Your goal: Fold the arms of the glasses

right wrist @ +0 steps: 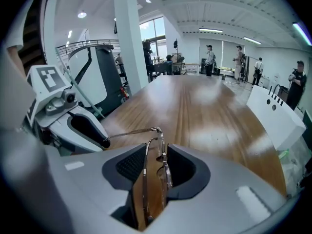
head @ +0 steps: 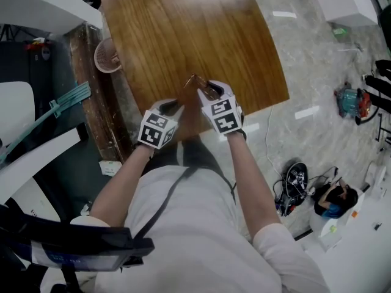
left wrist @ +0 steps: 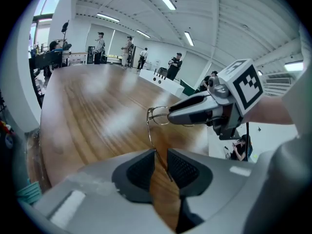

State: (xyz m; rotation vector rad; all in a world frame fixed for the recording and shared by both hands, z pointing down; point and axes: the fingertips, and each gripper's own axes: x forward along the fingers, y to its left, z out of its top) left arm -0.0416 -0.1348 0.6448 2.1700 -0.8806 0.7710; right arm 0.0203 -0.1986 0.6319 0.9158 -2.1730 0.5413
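Thin metal-rimmed glasses (head: 198, 85) hang above the near edge of the wooden table (head: 183, 29). My right gripper (head: 209, 90) is shut on their front; in the right gripper view the rims (right wrist: 160, 147) stand edge-on between the pads. One temple arm (right wrist: 127, 132) sticks out left to my left gripper (right wrist: 85, 128). In the left gripper view that arm (left wrist: 151, 136) runs down between the jaws of my left gripper (left wrist: 161, 156), which stand open with a gap beside the wire. The right gripper (left wrist: 195, 112) holds the rims (left wrist: 157, 115) ahead.
A small pinkish basket (head: 107, 55) sits at the table's left edge. White counters (right wrist: 273, 113) stand beyond the table on the right. Cables and gear (head: 296, 179) lie on the marble floor at right. Several people stand far across the room.
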